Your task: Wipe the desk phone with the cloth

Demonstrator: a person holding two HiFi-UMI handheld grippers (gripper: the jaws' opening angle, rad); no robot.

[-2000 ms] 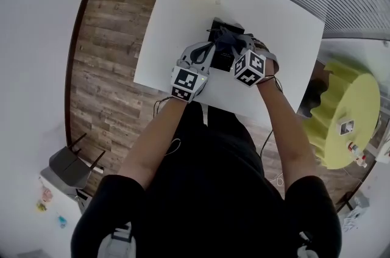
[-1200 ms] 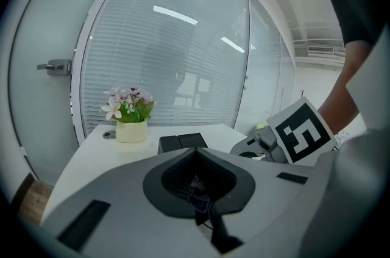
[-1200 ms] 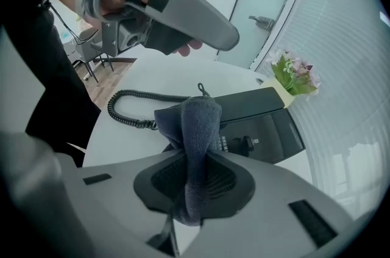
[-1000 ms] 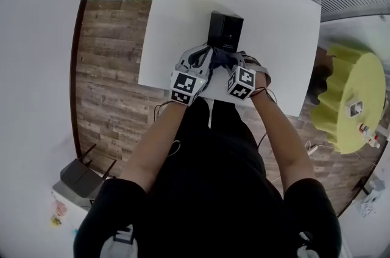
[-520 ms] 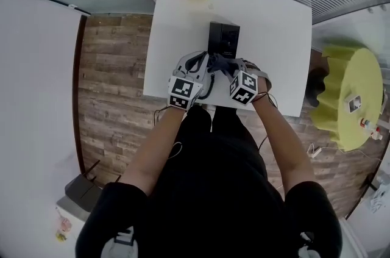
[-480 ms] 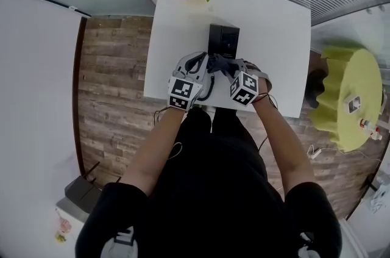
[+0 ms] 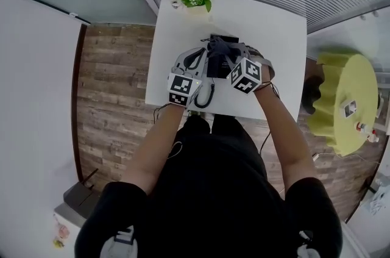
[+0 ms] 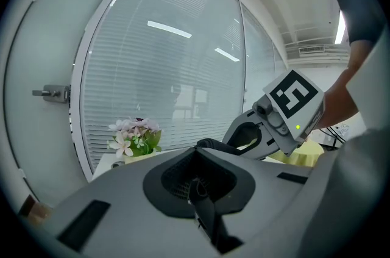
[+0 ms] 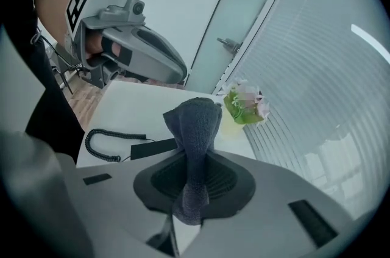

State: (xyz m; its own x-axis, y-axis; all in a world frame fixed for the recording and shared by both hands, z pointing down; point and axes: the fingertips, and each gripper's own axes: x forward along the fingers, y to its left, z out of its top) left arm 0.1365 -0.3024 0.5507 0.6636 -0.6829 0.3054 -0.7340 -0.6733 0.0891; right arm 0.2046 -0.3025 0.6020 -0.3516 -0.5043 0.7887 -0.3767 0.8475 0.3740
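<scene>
The right gripper (image 9: pixel 194 185) pinches the grey cloth (image 9: pixel 198 125) tight, poking out ahead over the desk phone (image 7: pixel 212 68). Beside it, the left gripper (image 8: pixel 196 182) is squeezed closed.

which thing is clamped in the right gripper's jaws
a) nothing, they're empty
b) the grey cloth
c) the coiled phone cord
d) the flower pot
b: in the right gripper view the grey cloth stands up out of the right gripper, pinched between its jaws, while the coiled cord lies apart on the white table.
</scene>
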